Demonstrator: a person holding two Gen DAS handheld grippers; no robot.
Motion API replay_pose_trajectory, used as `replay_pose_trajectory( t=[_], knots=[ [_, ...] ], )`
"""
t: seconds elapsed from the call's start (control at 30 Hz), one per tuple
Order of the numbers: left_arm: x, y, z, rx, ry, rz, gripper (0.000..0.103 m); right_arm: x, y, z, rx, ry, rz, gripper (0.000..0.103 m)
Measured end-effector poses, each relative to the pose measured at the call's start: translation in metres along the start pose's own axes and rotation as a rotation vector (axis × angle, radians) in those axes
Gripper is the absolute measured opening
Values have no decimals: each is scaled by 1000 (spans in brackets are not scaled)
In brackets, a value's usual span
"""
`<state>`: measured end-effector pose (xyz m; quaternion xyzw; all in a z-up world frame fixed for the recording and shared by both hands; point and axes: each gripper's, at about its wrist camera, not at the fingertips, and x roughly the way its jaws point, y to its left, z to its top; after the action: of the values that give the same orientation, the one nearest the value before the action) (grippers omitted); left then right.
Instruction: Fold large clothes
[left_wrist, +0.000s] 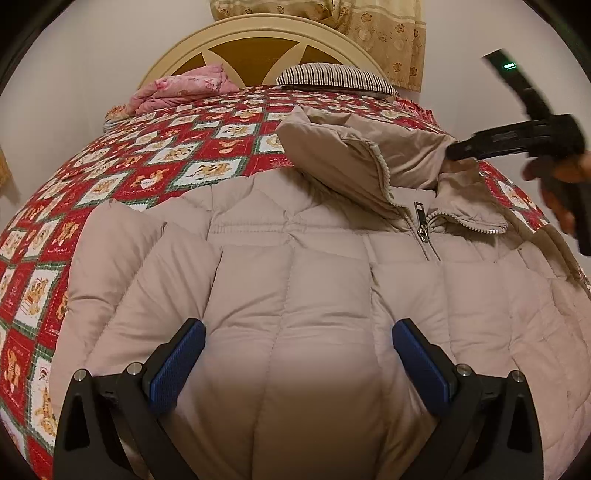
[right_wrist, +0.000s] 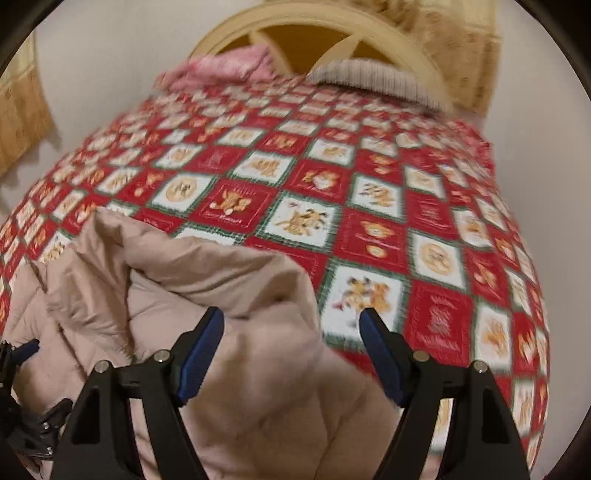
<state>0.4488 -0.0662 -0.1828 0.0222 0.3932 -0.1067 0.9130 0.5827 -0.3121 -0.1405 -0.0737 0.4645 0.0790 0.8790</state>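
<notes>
Spread front-up across the near part of the bed (left_wrist: 155, 155): a beige quilted jacket (left_wrist: 295, 280), zipped, collar (left_wrist: 354, 162) toward the headboard (left_wrist: 255, 40), zip pull (left_wrist: 421, 218) just below the collar. Lies on a red and white patchwork bedspread (right_wrist: 332, 206). Directly under the left gripper (left_wrist: 299, 332), with the jacket's chest panel filling the gap between the blue pads (left_wrist: 177, 365). Left jaws spread wide, nothing pinched, pads apart from each other; contact with the fabric below cannot be told.

Off to the right side of the jacket, seen from the left wrist: the right gripper (left_wrist: 454, 151), black, held in a hand (left_wrist: 554, 173), tip close by the collar's right edge; touching or just clear cannot be told. From the right wrist view, blurred: right gripper (right_wrist: 291, 321) above the jacket's bunched edge (right_wrist: 207, 266), one finger over beige fabric, the other over the bedspread. Right jaws spread wide too, nothing clamped between the pads (right_wrist: 384, 358).

At the head of the bed: a pink folded cloth (left_wrist: 184, 88) on the left, a striped pillow (left_wrist: 332, 75) on the right, both well apart from the jacket. Behind the headboard, a yellow patterned curtain (left_wrist: 373, 29).
</notes>
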Motion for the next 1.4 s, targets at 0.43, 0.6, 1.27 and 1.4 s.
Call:
replay_pose_trajectory(
  t=[0.43,0.6,1.27,1.4],
  knots=[
    [-1,1,1,5,0,3,102,-27,16,-35,-111,-124,-121,5],
    [-36,8,21,-43,-27,-88,102,-20,21,-73,-138,-170,-206,3],
    [65,-2,109,352,18,197,102,-35,14,-91,-160,-251,-183,2],
    [74,1,96,331,44,199,102,-26,25,-97,-233,-196,-204,2]
  ],
)
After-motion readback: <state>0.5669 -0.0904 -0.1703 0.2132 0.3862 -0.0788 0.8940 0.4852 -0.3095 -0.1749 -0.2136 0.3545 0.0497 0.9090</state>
